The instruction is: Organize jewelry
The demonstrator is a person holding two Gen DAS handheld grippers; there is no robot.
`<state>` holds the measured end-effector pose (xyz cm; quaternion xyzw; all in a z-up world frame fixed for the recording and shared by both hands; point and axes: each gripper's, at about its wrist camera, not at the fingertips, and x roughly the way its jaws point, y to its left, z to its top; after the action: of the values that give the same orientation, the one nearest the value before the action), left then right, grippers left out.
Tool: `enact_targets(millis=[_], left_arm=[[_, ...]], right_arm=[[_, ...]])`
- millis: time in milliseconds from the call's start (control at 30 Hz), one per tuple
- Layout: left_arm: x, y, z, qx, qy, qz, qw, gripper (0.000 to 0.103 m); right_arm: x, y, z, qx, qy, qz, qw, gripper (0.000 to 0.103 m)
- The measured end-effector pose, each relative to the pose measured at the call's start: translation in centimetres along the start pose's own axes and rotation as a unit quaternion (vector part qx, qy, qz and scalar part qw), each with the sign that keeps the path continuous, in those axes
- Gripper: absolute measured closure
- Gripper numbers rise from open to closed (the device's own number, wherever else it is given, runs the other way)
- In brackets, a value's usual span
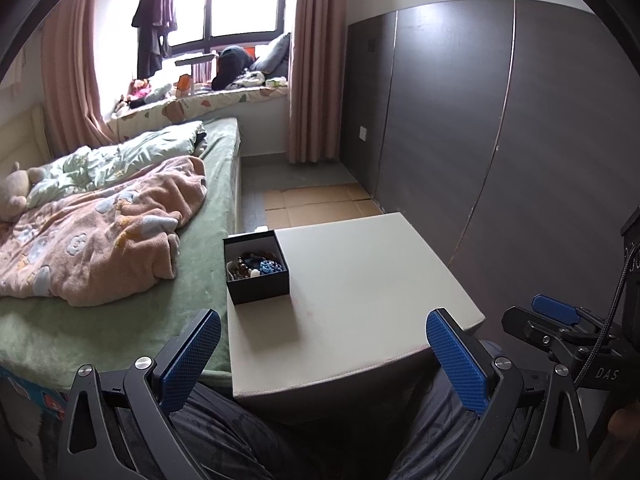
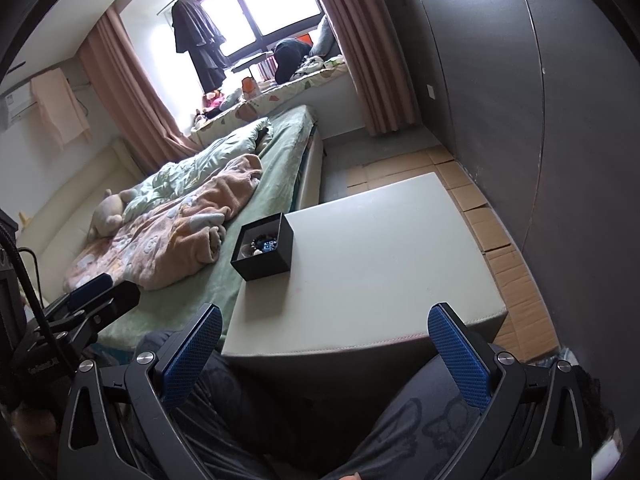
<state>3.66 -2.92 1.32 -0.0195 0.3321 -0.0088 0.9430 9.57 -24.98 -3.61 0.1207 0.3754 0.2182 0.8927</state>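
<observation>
Left hand-held gripper [image 1: 323, 354]: spread wide and empty, held low over the person's lap, well short of the box.
Right hand-held gripper [image 2: 325, 354]: spread wide too, nothing between its blue pads, also back from the counter's near edge.
Jewelry [image 1: 256, 265]: a tangled heap of dark beads, blue pieces and something pale, all lying inside the box.
Box [image 1: 259, 292]: small, black, square and open-topped, likely stiff card; it sits on the counter's left far corner, right at the edge next to the bed.
Counter [image 1: 360, 280]: pale, smooth, square, with a stitched seam along the front, so probably padded and slightly soft.
Bed [image 1: 200, 280]: green fuzzy cover, with a pink fleecy blanket [image 1: 100, 236] bunched beside the box.
Risk, nudging: the box looks light and stands at the edge; a sideways push from a pad could tip it onto the bed.
Risk, tangling: strands seem knotted together, so lifting one piece may drag others out with it.
Risk, dropping: small beads offer little to pinch; a dropped piece could vanish into the fleece or the cardboard [image 1: 320, 208] on the floor.
</observation>
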Motion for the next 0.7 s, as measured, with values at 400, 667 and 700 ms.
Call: enact_targets(millis=[400, 667, 700], left_arm=[[0.3, 0.2, 0.2, 0.002, 0.01, 0.004, 0.9999, 0.0], [0.6, 1.0, 0.0, -0.004, 0.014, 0.013, 0.9998, 0.0], [0.5, 1.0, 0.0, -0.005, 0.014, 0.013, 0.9998, 0.0]], right_arm=[[0.8, 0.5, -0.3, -0.009, 0.012, -0.001, 1.0, 0.0], [1.0, 0.6, -0.3, -0.006, 0.012, 0.003, 1.0, 0.0], [0.9, 0.6, -0.3, -0.006, 0.011, 0.003, 1.0, 0.0]])
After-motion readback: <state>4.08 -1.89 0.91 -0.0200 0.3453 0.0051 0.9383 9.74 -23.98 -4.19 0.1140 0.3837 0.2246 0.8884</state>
